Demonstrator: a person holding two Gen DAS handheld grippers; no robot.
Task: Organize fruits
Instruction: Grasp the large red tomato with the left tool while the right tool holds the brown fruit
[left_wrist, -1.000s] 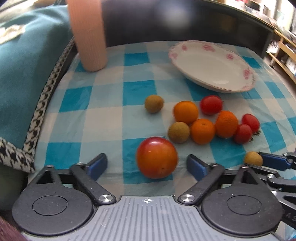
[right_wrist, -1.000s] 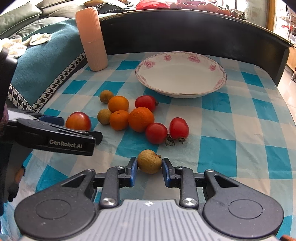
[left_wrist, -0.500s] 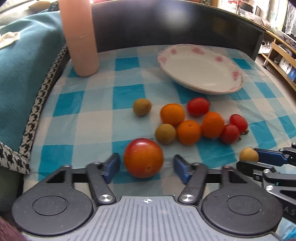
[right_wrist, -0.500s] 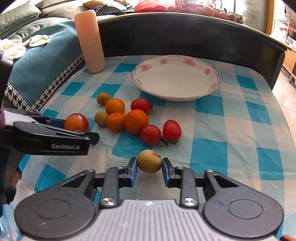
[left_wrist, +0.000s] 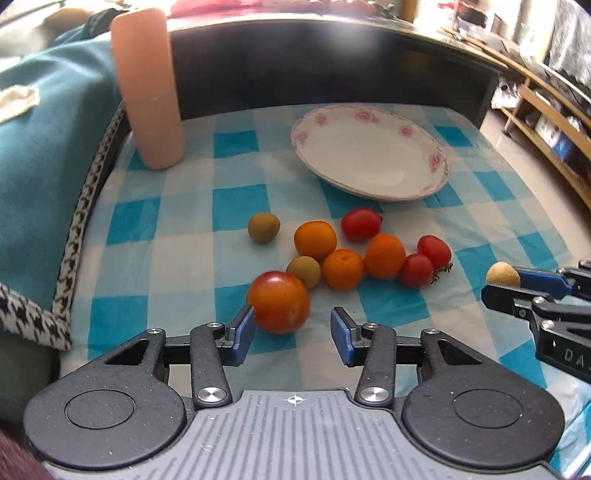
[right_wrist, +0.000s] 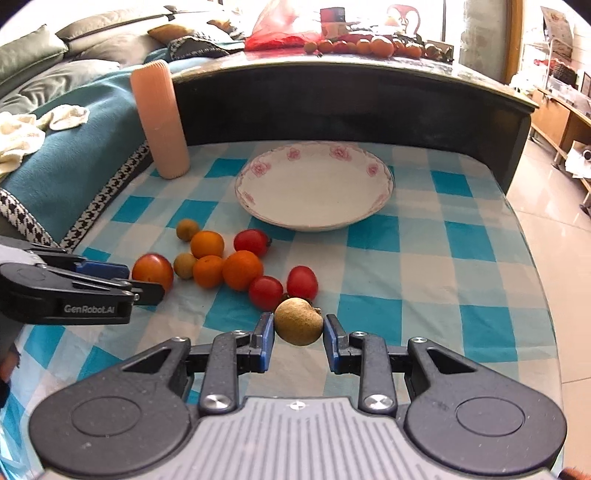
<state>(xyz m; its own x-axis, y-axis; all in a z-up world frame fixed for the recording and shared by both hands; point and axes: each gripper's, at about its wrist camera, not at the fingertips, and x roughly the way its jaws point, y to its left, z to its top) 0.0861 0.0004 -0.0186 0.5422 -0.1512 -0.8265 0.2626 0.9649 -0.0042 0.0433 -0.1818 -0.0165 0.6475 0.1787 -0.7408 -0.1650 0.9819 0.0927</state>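
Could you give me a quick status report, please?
Left gripper open around large tomato. Right gripper shut on brown fruit. Plate empty, path clear.

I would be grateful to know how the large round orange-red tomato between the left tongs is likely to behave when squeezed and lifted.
The large round orange-red tomato looks smooth and glossy, so it may slip. Being round, it could roll toward the small brownish-green fruit just behind it if nudged. It is probably soft, so the left tongs should close gently.

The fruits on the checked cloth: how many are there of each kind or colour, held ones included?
Round red tomatoes: 3
Large orange-red tomato: 1
Orange tangerines: 3
Small brown-yellow round fruits: 3
Total: 10
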